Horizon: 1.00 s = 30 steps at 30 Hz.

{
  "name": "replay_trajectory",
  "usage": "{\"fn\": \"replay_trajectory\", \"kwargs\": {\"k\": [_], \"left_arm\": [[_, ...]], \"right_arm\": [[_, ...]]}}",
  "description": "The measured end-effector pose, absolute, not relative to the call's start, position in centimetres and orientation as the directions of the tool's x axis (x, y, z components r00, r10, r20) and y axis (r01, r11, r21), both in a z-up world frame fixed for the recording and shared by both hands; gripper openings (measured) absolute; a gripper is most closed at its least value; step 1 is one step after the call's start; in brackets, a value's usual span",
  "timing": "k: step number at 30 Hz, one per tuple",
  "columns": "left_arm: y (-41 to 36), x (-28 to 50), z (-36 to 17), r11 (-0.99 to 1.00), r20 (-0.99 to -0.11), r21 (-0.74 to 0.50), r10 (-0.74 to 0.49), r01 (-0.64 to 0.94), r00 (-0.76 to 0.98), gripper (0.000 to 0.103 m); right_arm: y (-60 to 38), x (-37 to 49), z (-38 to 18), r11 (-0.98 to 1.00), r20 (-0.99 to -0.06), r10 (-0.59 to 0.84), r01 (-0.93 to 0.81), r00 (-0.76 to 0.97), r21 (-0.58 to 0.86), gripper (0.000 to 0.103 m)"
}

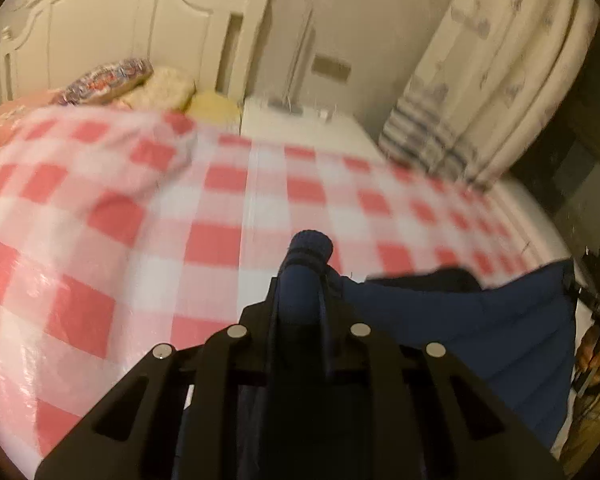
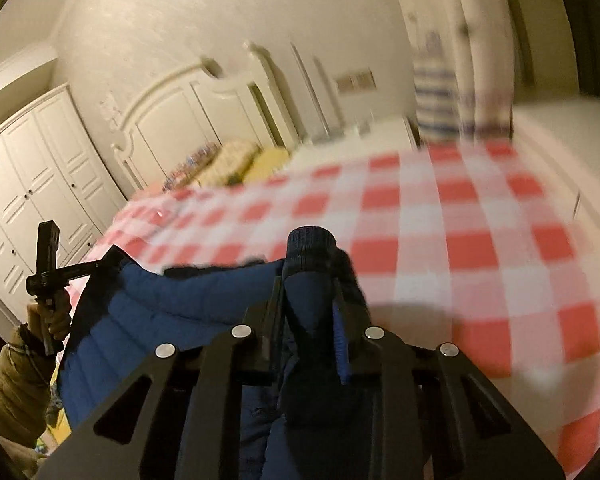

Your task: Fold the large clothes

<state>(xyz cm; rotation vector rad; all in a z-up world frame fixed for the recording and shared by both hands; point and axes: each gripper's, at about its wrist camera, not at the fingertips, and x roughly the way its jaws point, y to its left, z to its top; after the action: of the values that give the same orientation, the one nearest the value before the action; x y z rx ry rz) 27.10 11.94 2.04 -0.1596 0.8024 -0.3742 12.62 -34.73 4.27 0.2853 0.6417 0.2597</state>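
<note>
A dark blue padded jacket [image 1: 480,336] hangs stretched between my two grippers above the bed. My left gripper [image 1: 302,280] is shut on one ribbed cuff [image 1: 311,245] of the jacket, which sticks out past the fingers. My right gripper [image 2: 310,284] is shut on the other ribbed cuff [image 2: 311,244]. The jacket body [image 2: 148,320] spreads to the left in the right wrist view. The other hand-held gripper [image 2: 46,256] shows at the far left there.
The bed is covered with a red and white checked cloth [image 1: 172,216]. Pillows [image 1: 112,80] lie by the white headboard [image 1: 112,20]. A white nightstand [image 1: 300,128] and curtains [image 1: 500,60] stand behind. White wardrobes [image 2: 32,184] line the left wall.
</note>
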Motion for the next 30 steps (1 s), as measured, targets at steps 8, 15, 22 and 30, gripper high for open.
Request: {"fn": "replay_trajectory", "kwargs": {"k": [8,15,22,30], "left_arm": [[7.8,30.5,-5.4,0.985,-0.854,0.021,-0.073,0.173,0.516,0.044],[7.6,25.2,2.9,0.988,-0.604,0.149,0.057,0.042,0.795,0.101],[-2.4,22.4,3.6,0.938,-0.614,0.28,0.01,0.206,0.789,0.101],[-4.2,25.9,-5.5,0.93,-0.744,0.282,0.056,0.237,0.666,0.101]], "right_arm": [[-33.7,18.5,-3.7,0.974,-0.792,0.203,-0.035,0.575,0.225,0.029],[-31.8,15.5,3.2,0.995,-0.718,0.064,0.008,0.693,0.096,0.079],[-21.0,16.0,6.3,0.986,-0.653,0.106,-0.163,0.75,-0.026,0.064],[-18.1,20.1,-2.9,0.985,-0.818,0.088,-0.173,0.569,-0.014,0.056]]}}
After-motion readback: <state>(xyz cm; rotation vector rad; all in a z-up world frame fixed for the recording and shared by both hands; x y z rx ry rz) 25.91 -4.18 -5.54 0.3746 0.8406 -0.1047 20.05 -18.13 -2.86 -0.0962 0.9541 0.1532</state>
